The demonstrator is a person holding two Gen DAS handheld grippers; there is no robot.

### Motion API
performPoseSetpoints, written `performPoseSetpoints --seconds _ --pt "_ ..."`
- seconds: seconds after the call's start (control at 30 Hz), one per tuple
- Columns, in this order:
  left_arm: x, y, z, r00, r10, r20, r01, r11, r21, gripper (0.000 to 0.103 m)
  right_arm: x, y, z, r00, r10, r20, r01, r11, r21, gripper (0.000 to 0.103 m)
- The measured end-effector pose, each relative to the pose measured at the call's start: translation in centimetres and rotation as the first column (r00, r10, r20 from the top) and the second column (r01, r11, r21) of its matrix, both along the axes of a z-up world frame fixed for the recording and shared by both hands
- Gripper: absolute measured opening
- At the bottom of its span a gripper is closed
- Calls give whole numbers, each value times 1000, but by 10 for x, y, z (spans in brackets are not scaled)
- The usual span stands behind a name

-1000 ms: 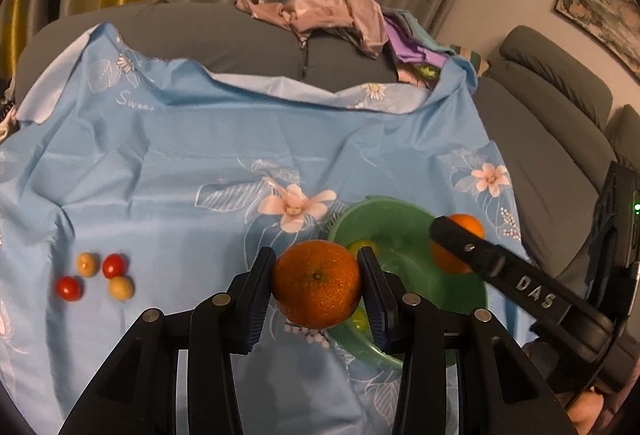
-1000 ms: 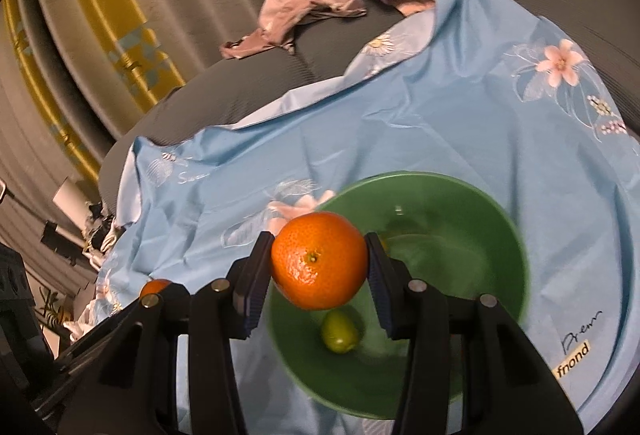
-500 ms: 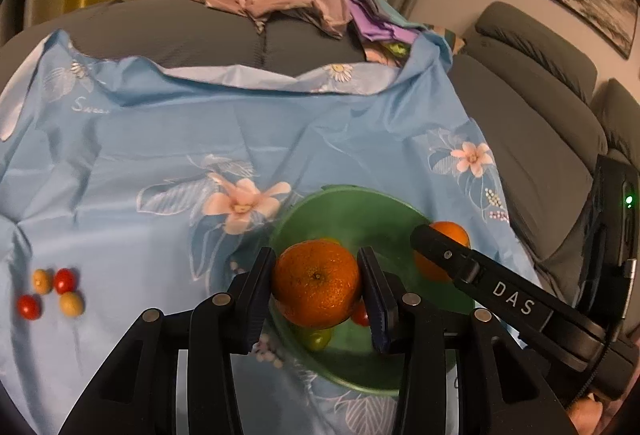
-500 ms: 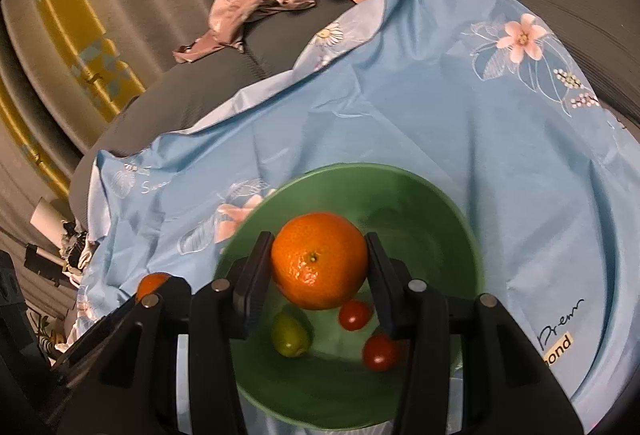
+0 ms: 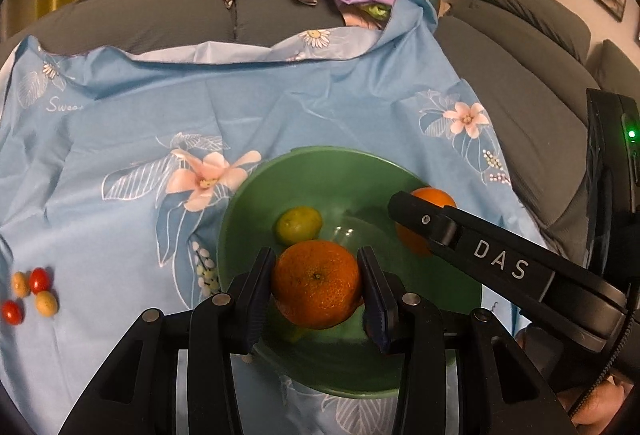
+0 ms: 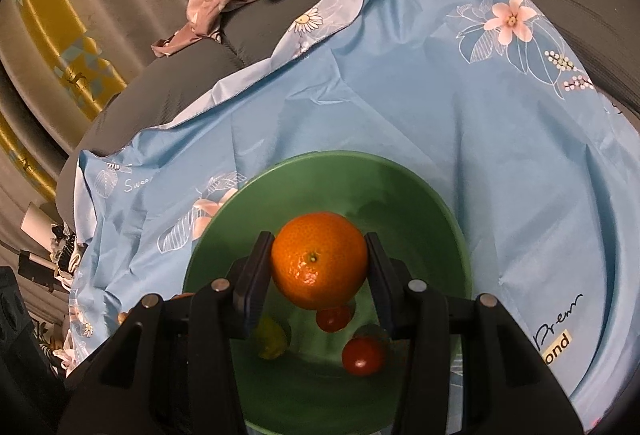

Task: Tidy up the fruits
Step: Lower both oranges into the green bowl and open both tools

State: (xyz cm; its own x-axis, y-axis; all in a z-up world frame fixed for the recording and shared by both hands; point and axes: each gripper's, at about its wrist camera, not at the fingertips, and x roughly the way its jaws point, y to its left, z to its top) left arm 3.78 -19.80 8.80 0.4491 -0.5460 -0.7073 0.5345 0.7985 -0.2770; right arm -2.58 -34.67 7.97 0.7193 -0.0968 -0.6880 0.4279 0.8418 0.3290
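Both tongs pinch an orange over the green bowl (image 5: 248, 203): left tongs (image 5: 318, 289) one orange (image 5: 316, 289), right tongs (image 6: 319, 265) another orange (image 6: 319, 259). Firm, round, probably slippery-skinned; hold across the widest middle, gently.

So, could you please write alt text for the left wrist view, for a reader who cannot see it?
The left gripper holds an orange over a green bowl containing a small yellow-green fruit. The right gripper holds a second orange over the bowl's right side. Four cherry tomatoes lie left on the blue floral cloth.
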Motion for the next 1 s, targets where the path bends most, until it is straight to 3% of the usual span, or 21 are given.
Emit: performPoseSetpoints --seconds 1.0 --pt "0 -15 -15 999 -36 -33 37 998 47 42 12 -3 -15 997 -6 -74 4 1000 -17 46"
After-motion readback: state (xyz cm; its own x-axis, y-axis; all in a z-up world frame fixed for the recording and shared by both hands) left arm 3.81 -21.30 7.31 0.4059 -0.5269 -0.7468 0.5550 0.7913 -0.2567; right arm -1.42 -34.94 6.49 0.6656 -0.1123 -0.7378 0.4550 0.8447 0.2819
